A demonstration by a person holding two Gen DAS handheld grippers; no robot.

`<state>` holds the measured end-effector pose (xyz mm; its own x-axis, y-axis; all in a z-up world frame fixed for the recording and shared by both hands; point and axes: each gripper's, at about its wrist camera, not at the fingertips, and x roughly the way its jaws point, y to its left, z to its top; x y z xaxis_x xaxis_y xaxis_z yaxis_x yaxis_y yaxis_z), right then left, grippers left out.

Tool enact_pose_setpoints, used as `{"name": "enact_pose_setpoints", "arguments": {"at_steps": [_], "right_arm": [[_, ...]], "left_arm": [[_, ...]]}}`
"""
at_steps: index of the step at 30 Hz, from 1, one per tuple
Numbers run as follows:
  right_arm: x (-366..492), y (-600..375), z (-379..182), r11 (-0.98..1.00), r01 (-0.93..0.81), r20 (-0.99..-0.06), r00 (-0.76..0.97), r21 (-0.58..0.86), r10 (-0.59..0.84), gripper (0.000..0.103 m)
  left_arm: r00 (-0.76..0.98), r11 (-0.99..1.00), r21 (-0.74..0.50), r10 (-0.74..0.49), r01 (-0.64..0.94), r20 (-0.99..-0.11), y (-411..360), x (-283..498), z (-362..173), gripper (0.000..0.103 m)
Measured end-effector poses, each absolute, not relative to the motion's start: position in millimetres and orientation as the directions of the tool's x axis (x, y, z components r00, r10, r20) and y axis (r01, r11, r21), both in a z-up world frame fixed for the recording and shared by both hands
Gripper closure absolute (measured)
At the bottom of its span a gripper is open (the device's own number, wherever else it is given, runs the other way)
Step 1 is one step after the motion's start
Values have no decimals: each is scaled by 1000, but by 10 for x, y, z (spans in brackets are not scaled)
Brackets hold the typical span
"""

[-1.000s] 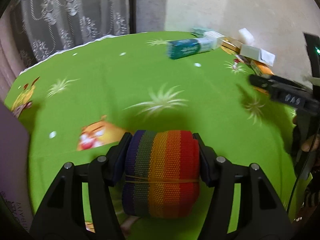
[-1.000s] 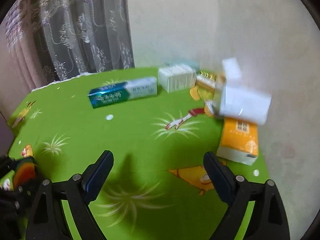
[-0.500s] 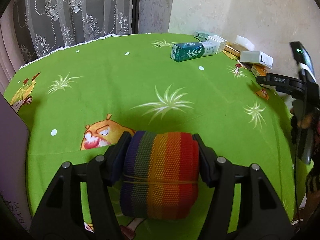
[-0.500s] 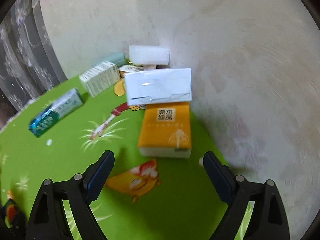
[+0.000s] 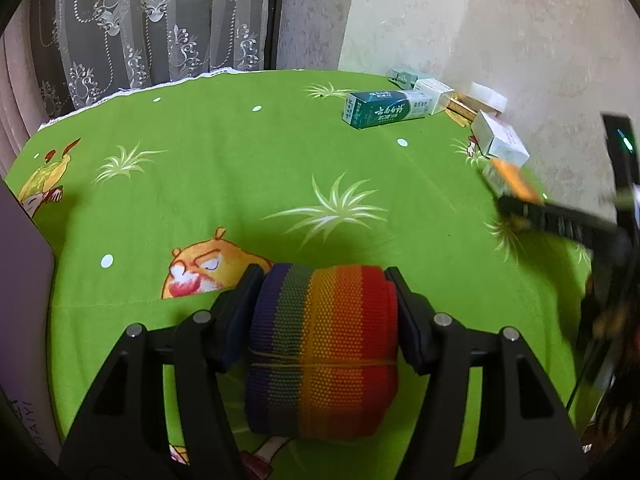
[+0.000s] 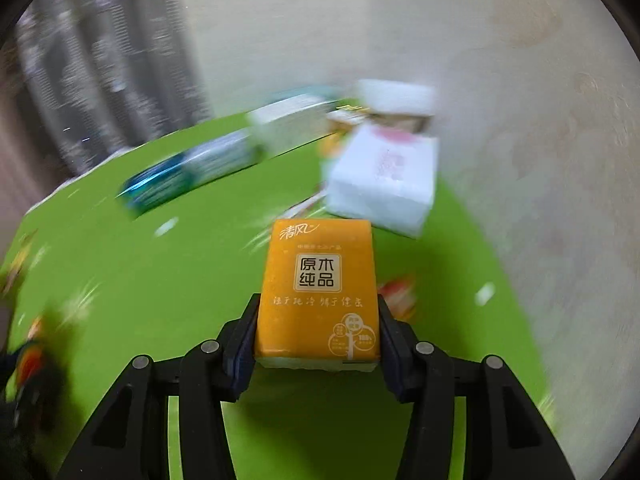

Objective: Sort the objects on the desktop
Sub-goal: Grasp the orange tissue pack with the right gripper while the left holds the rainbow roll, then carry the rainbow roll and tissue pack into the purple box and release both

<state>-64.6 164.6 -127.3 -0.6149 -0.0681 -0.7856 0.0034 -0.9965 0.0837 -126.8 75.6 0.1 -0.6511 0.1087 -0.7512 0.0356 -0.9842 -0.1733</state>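
Note:
My left gripper [image 5: 324, 312] is shut on a rainbow-striped fabric roll [image 5: 324, 344] and holds it over the near part of the green tablecloth [image 5: 224, 168]. My right gripper [image 6: 318, 332] is shut on an orange tissue pack [image 6: 318, 288] near the table's right side by the wall. The right gripper also shows blurred at the right of the left wrist view [image 5: 560, 216], with the orange pack [image 5: 512, 176] in it.
A green toothpaste box [image 5: 384, 110] lies at the back right, with a white box [image 5: 434, 94] behind it. A white tissue pack [image 6: 384, 184] lies beyond the orange pack. More small boxes sit against the beige wall [image 5: 500, 40]. A lace curtain [image 5: 140, 28] hangs behind the table.
My right gripper has closed on the orange tissue pack, which lay on the cloth before, and the view is blurred by motion. The left gripper still holds the roll, almost unmoved.

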Motion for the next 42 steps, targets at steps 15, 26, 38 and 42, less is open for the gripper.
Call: {"name": "enact_pose_setpoints", "arguments": {"at_steps": [15,26,38,42], "right_arm": [[33,1089,-1161,-976,197,-759,-620,94,-198,52],[470,706,-802,-949,311,-703,-662,58,-260,52],[849,52,-272,-899,438,-627,-706,-21,-329,52],[954,-312,-29,-870,489,-597,-717,-63,-360,52]], "left_arm": [[-696,-985,-134,19,112,-717,546,-476,274,39],[-765,-987,-82,-52,136,-642,431,195,756,39],[-845,-978,-74,-131,197,-518,161,781,1280,39],[-858,-968,-76,-176,241,-483,-46,1002,1372,40]]}}
